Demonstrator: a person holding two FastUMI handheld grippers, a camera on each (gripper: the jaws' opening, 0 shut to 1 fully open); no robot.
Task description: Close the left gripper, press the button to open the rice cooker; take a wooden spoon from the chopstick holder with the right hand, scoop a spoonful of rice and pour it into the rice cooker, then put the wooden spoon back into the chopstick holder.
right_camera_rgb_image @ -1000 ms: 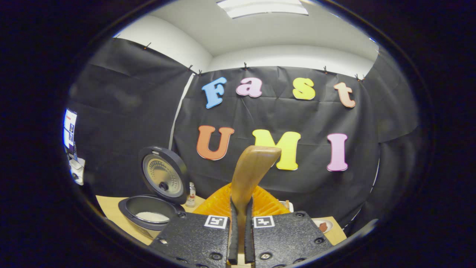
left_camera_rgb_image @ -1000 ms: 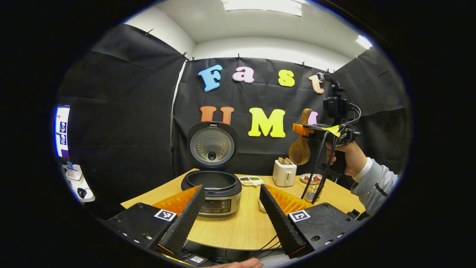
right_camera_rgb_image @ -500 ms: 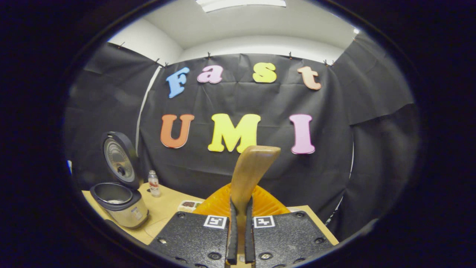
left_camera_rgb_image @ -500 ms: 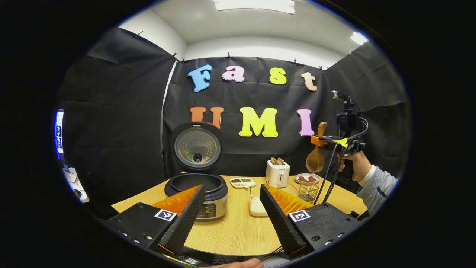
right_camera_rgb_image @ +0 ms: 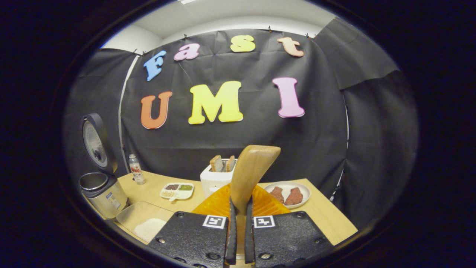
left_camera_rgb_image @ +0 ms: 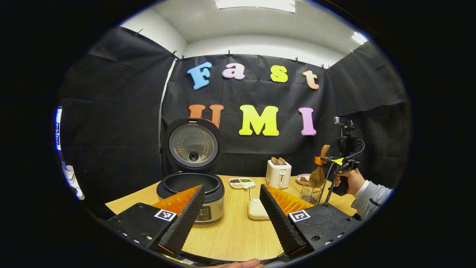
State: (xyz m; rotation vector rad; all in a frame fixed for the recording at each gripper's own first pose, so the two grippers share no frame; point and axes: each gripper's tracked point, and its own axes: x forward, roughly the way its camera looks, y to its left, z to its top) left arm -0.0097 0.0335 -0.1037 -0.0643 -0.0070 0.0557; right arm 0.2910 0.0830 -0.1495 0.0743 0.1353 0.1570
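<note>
Gripping the wooden spoon [right_camera_rgb_image: 250, 175], right gripper [right_camera_rgb_image: 238, 238] has dropped toward chopstick holder [left_camera_rgb_image: 310, 193]; left jaws open.

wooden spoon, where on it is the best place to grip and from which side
Grip the wooden spoon on its flat handle near the top, the pads closing on the two broad faces from the sides. It hangs bowl down over the chopstick holder, so that keeps the right gripper above the holder.
</note>
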